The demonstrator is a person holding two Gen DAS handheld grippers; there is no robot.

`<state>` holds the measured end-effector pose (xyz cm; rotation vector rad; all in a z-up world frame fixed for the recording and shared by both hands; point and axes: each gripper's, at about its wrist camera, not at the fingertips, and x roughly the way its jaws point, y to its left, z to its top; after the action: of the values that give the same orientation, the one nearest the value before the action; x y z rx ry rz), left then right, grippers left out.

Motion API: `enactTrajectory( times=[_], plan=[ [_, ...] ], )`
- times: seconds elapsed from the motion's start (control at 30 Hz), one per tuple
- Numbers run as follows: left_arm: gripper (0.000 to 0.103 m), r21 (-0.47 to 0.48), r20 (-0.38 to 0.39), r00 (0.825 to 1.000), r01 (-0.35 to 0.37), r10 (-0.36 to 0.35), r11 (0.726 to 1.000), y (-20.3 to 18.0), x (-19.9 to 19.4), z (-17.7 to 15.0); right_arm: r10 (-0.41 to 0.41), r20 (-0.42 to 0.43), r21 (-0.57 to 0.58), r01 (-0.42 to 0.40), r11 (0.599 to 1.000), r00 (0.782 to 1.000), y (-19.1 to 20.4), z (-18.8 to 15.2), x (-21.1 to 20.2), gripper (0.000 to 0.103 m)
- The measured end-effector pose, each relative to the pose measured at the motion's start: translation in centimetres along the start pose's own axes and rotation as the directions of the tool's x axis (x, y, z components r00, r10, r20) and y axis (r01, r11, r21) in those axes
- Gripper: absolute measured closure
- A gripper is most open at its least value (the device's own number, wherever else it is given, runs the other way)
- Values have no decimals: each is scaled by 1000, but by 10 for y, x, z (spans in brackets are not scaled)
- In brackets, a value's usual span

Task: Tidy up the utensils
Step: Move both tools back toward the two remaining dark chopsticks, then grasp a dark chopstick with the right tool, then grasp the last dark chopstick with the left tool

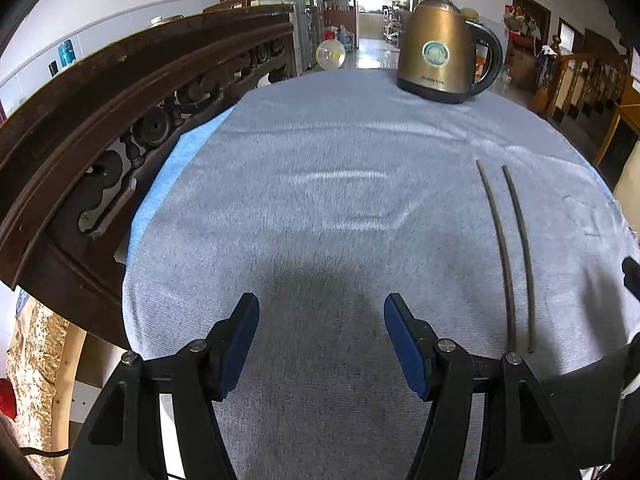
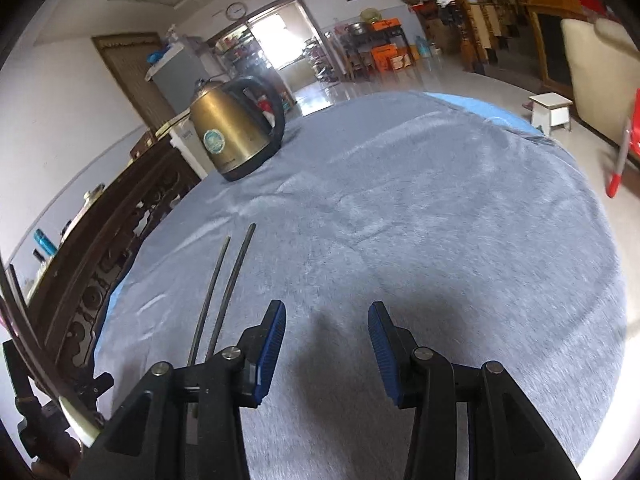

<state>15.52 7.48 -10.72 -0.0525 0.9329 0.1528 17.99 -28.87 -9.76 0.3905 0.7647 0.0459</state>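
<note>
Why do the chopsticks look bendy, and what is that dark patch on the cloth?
Left wrist view: the fisheye lens bows the two chopsticks near the picture's edge; the dark patch on the grey cloth is a shadow ahead of the left gripper. Right wrist view: the chopsticks look nearly straight, and a similar shadow lies by the right gripper; the doorway behind the kettle is glary.

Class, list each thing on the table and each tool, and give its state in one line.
Chopsticks: two, lying side by side on the cloth, not touching, ungripped.
Kettle: upright at the far edge, lid shut.
Grey cloth: spread over the table, slightly wrinkled.
Left tool: open, empty.
Right tool: open, empty, chopsticks to its left.
</note>
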Motion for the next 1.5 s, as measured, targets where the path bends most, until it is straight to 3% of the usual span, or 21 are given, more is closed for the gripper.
enactTrajectory(
  times=[0.4,0.57,0.7,0.97,1.13,1.27,1.5],
  plan=[
    [37,6,0,1000,-13,13,1000,11,15,11,47,-189,-166,-79,983,981,57,51,75,57],
    [37,34,7,1000,-17,17,999,10,21,22,12,-289,-198,-72,978,957,84,73,120,57],
    [37,66,27,999,-23,21,998,7,22,33,-16,-364,-187,-56,981,931,102,87,154,66],
    [37,95,47,999,-7,2,995,5,21,55,-159,-454,-196,75,978,877,124,97,211,72],
    [37,112,46,999,24,-30,993,-4,26,69,-244,-411,-289,128,949,878,136,94,218,94],
    [37,110,30,997,73,-77,991,-16,35,84,-228,-409,-307,102,946,883,129,92,214,96],
    [38,141,-20,980,197,-196,970,-58,60,113,-253,-357,-309,142,940,899,84,101,194,96]
  ],
)
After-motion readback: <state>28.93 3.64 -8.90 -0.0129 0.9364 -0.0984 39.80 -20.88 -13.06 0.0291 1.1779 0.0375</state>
